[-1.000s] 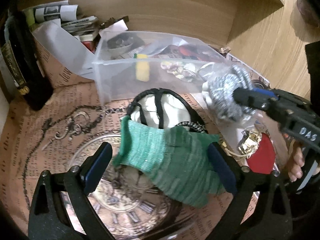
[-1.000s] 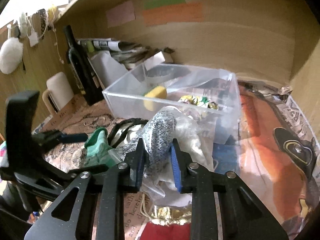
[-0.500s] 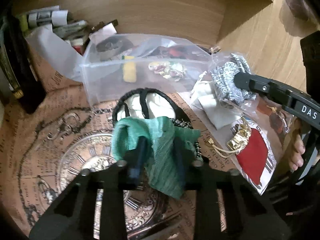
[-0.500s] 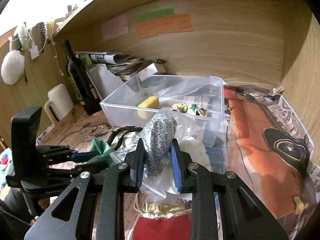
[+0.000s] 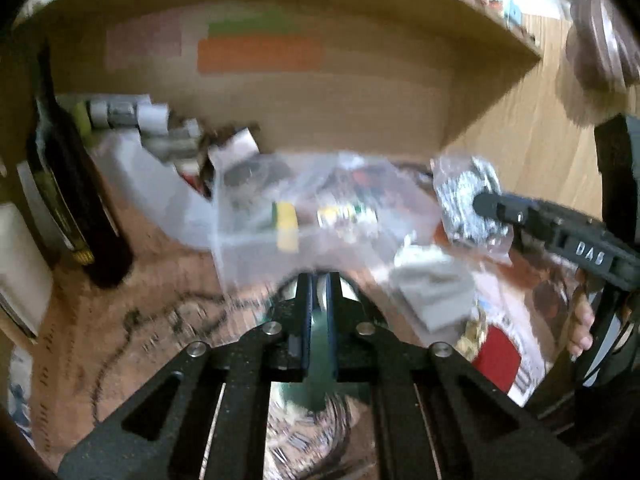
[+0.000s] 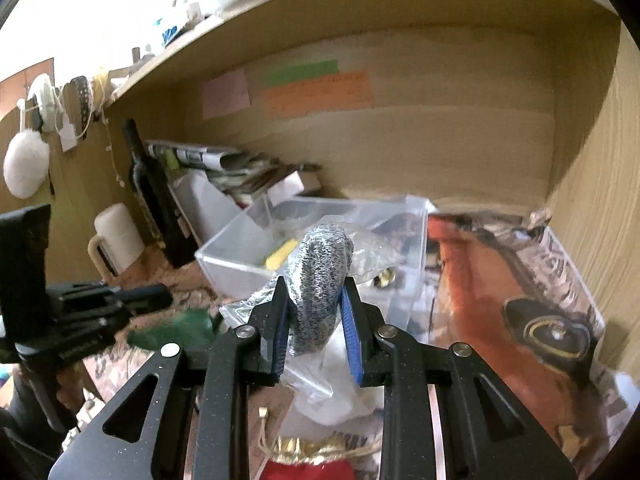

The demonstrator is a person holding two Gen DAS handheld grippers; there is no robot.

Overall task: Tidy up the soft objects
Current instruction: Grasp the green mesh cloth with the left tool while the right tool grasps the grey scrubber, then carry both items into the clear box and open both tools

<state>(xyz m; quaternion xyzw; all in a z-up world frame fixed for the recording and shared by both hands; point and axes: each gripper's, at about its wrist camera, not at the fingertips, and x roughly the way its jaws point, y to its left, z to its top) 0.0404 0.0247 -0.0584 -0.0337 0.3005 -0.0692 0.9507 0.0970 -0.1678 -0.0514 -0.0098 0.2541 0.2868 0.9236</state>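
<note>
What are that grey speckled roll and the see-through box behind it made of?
The grey roll looks like knitted fabric, matte, with a fine black-and-white stitch pattern, wrapped in a glossy, crinkled plastic bag; the right claw squeezes it. The box looks like rigid clear plastic: straight walls, contents showing through.

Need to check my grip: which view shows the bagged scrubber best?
The right wrist view: the scrubber sits sharp and central, clamped between the right hand-held gripper fingers, bag wrapped around it. The left wrist view shows it blurred, small, side-on at the right.
</note>
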